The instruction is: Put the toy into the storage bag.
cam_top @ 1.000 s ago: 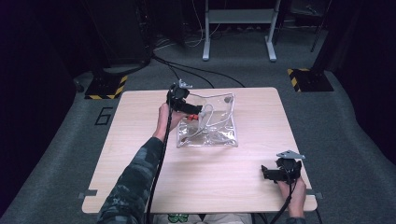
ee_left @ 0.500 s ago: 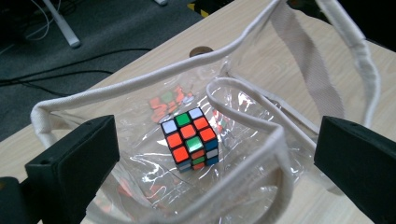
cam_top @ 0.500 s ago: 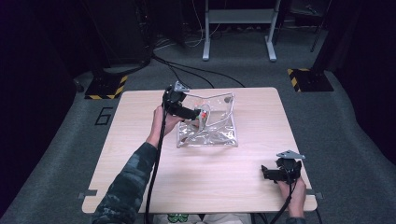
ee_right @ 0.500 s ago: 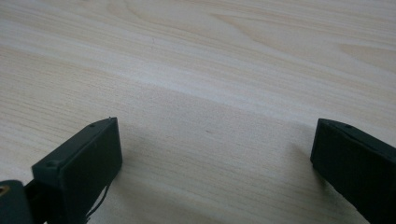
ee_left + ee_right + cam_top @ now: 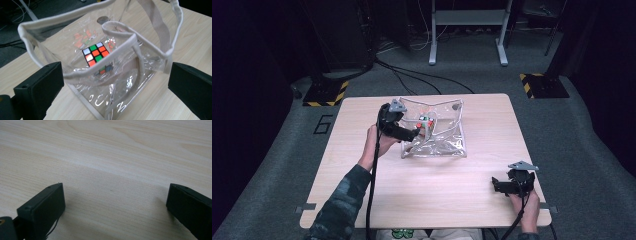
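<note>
A clear plastic bag (image 5: 439, 140) with pale fabric trim and handles stands open on the wooden table (image 5: 412, 200). A colourful puzzle cube (image 5: 426, 123) lies inside it, and in the left gripper view the cube (image 5: 96, 53) rests on the bag's bottom. My left gripper (image 5: 414, 135) hovers at the bag's left rim. Its jaws have just been opening and stand wide; the bag's rim (image 5: 45, 32) is ahead of them and the pads touch nothing. My right gripper (image 5: 498, 186) rests open at the table's front right, with bare wood between its jaws (image 5: 115, 202).
Black cables (image 5: 412, 75) run over the grey floor behind the table. A metal stand (image 5: 467, 20) is at the back. Yellow-black striped bases (image 5: 324, 95) sit on the floor at both far corners.
My left gripper has drawn back toward the person, from over the bag to its left rim, and its jaws have spread. The cube stays in the bag. The right gripper has not moved.
</note>
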Demonstrator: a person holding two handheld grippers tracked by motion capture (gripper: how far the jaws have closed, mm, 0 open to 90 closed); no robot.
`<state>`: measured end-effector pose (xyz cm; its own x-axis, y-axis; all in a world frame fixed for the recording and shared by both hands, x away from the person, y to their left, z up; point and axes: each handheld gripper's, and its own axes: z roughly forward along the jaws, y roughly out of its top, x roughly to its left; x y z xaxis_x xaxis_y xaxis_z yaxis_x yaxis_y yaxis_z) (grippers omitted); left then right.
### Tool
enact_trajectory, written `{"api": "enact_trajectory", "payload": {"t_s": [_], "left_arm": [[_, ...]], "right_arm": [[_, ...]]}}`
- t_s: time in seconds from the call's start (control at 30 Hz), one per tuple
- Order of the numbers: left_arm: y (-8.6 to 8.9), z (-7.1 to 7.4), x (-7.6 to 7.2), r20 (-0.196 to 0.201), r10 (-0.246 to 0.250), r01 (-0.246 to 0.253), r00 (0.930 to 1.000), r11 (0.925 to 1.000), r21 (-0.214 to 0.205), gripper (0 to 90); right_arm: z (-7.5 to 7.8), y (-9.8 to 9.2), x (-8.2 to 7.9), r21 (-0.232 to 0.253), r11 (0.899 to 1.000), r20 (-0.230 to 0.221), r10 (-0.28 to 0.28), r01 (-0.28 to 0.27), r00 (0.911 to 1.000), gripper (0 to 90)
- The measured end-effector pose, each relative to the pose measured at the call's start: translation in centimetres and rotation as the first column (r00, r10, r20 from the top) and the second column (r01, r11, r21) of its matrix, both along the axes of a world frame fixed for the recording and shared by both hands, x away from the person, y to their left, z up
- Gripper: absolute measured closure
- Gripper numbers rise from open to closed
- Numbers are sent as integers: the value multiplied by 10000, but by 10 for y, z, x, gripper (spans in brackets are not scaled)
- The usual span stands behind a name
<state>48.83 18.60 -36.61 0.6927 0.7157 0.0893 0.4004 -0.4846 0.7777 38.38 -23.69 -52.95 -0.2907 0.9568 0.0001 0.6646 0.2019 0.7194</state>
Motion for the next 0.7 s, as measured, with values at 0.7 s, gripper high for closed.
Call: {"api": "enact_trajectory", "payload": {"t_s": [0.7], "left_arm": [[78, -62, -33, -704, 1303, -1316, 9890, 9912, -142, 2]], "right_arm": [[0, 0, 0, -3, 10000, 5, -10, 10, 10000, 12]]}}
